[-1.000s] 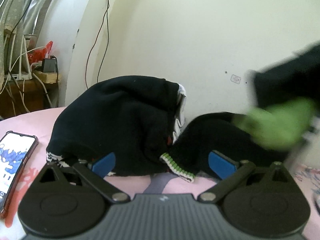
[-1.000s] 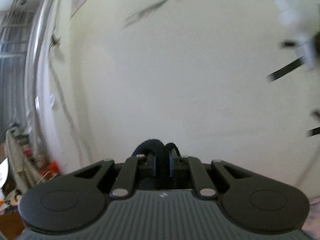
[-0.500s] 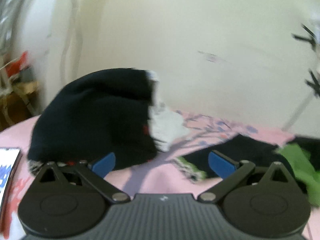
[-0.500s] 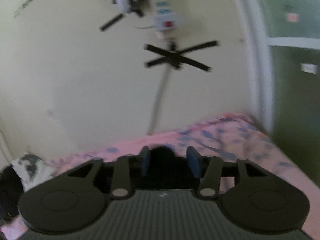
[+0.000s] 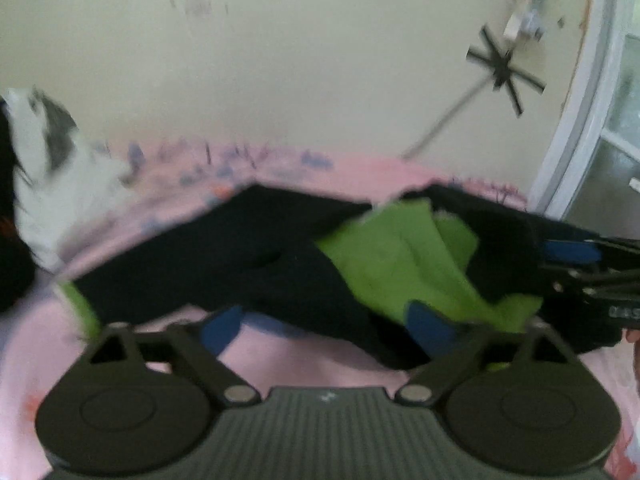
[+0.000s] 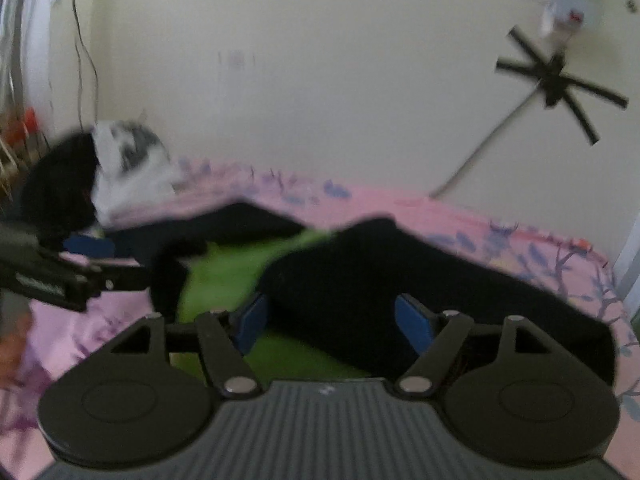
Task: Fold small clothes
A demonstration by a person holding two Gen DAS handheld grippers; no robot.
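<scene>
A black garment (image 5: 260, 248) with a bright green lining (image 5: 400, 256) lies spread on the pink bed sheet (image 5: 300, 356). My left gripper (image 5: 326, 328) is low over its near edge. Its jaws are closing, black fabric lies between the blue pads, and they are not pressing on it. The right gripper (image 5: 560, 268) reaches in from the right edge. In the right wrist view my right gripper (image 6: 333, 320) straddles a black fold of the garment (image 6: 400, 272) beside the green lining (image 6: 224, 276). Its jaws are closing, and no firm pinch shows. The left gripper (image 6: 100, 264) comes in from the left.
A pile of clothes, a white-grey cloth (image 5: 44, 168) over black cloth (image 6: 60, 184), lies at the left end of the bed. The cream wall (image 5: 280, 80) runs close behind, with a cross of black tape (image 5: 504, 68). A white door frame (image 5: 576, 128) stands at the right.
The left gripper swung right, from the black pile to the black-and-green garment, and its jaws narrowed. The right gripper released the black fabric, dropped from facing the wall to the bed, and straddles the garment.
</scene>
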